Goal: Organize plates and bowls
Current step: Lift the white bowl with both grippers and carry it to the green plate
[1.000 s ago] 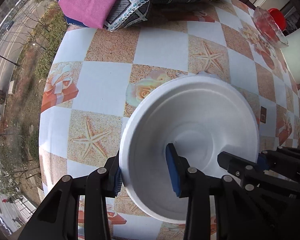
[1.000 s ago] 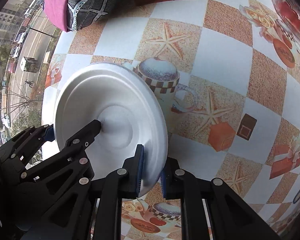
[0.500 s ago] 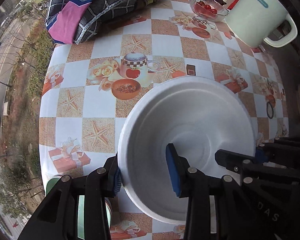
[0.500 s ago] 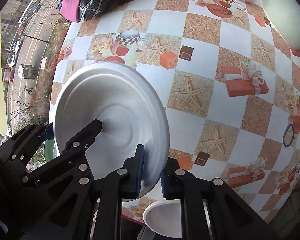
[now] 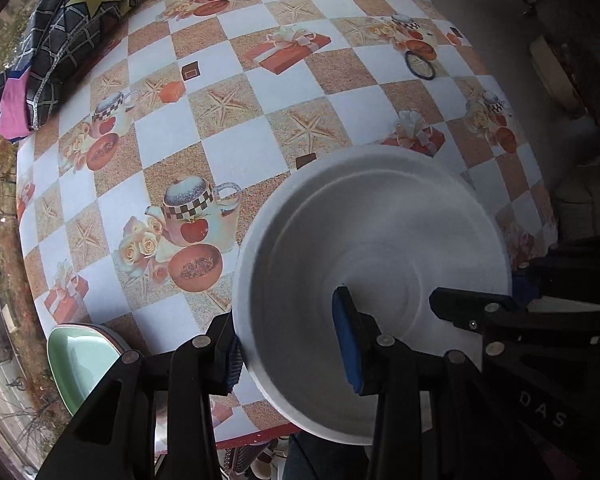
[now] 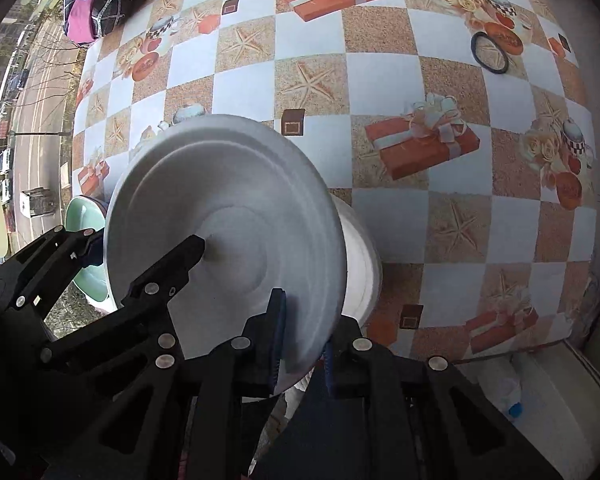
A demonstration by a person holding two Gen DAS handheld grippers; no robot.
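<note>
Left wrist view: a white bowl (image 5: pixel 374 276) is clamped by the rim in the left gripper (image 5: pixel 290 346), held above the tablecloth (image 5: pixel 228 152) near its edge. In the right wrist view, a white plate (image 6: pixel 224 240) is pinched at its rim by the right gripper (image 6: pixel 302 340). Both pieces look smooth, matte and ringed. With such thin rim holds, either could swing or slip, and the plate might be knocked against the bowl or the green dish (image 5: pixel 80 360).
</note>
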